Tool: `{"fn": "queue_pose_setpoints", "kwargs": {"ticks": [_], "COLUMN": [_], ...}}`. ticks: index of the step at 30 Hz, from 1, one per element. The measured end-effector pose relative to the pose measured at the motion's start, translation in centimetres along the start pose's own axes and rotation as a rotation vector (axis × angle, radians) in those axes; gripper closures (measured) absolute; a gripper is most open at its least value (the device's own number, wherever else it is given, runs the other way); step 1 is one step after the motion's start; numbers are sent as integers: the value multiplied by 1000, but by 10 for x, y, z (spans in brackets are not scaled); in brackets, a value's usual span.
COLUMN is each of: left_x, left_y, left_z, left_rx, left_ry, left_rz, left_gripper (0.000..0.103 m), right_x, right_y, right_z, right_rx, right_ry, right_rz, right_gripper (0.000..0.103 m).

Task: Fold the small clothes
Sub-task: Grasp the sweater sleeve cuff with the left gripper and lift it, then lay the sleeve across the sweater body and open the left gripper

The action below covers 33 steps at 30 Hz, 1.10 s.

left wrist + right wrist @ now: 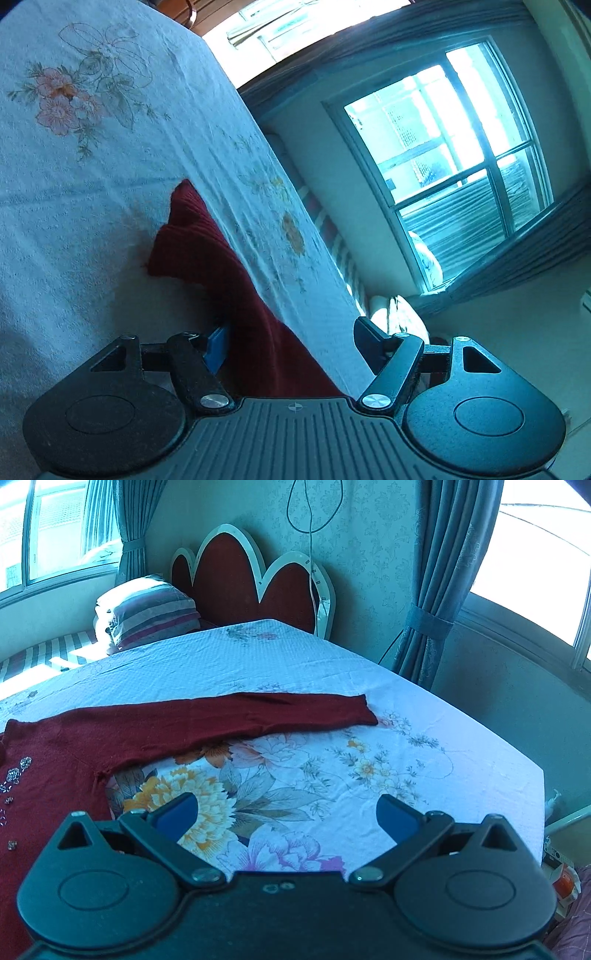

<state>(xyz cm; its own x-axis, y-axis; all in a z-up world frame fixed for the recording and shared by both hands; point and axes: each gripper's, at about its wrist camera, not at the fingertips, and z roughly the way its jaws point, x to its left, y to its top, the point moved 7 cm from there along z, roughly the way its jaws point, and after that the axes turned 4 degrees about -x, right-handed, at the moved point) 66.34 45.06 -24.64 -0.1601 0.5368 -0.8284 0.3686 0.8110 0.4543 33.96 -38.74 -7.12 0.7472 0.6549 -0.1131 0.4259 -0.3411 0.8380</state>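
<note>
Both pictures carry a cold blue-green cast. Daylight pours in through the window (454,155), which is blown out to white glare, and a second window (532,554) is just as overexposed. The bedsheet (295,657) is brightly lit; a sunlit patch falls at its left. Fisheye bending curves the frames' edges, and corners go dark. Focus stays fairly sharp.

Dark red sweater (155,723) with beaded trim; white sheet (424,686) printed with orange and pink flowers; striped pillow (151,609); red headboard (225,576) edged white.
</note>
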Motion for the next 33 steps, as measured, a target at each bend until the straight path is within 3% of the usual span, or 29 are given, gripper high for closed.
{"fn": "queue_pose_setpoints", "kwargs": {"ticks": [2,4,5,8,11,17,22,25,30,33], "left_x": [-3,0,7,15,-10,-132,-256,-318,-386,-407], "left_y": [-3,-5,-5,-4,0,-15,-89,-158,-286,-368], "left_z": [0,7,11,12,-2,-7,20,43,85,109], "left_rx": [-3,10,19,-24,-88,-77,-26,44,172,259], "left_ry": [18,88,136,145,109,-9,-86,-111,-142,-114], "left_rz": [17,35,25,-36,-1,228,463,542,658,763], "left_gripper": [37,73,96,96,96,96,96,96,96,96], "right_x": [2,5,6,6,-1,-24,-35,-42,-68,-86], "right_y": [-2,-3,-3,0,6,16,19,19,14,8], "right_z": [0,-1,-1,0,2,15,40,60,97,117], "right_rx": [-2,-6,-9,-19,-32,-53,-49,-33,17,53], "right_ry": [3,9,11,18,24,32,80,126,165,168], "right_rz": [-3,-13,-19,-19,0,21,46,65,112,130], "right_gripper": [0,0,0,0,0,0,0,0,0,0]}}
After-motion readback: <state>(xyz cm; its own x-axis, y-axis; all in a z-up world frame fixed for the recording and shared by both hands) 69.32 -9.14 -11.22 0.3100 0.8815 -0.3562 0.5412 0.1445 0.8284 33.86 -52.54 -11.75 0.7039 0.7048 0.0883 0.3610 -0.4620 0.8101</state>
